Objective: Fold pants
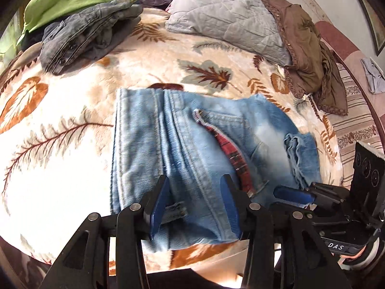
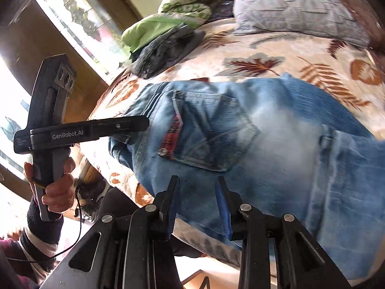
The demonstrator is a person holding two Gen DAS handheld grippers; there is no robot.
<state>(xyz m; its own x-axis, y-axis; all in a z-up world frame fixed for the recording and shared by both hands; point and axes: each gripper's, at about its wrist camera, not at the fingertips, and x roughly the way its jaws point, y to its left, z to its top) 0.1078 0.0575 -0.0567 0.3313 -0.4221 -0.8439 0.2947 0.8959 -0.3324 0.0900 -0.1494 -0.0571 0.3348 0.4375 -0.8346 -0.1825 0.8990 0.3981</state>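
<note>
Left tongs (image 1: 195,202) agape over folded jeans (image 1: 192,144), right tongs (image 2: 197,204) parted, handle lettered "GenRobot.AI"

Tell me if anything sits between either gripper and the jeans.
Nothing visible does. The left gripper and right gripper both hover directly over the light blue jeans; the grey jeans pile lies well away.

From my right wrist view, the jeans (image 2: 276,144) are motion-blurred and cut off at the right edge; my left hand (image 2: 56,187) hides its handle's grip.
</note>
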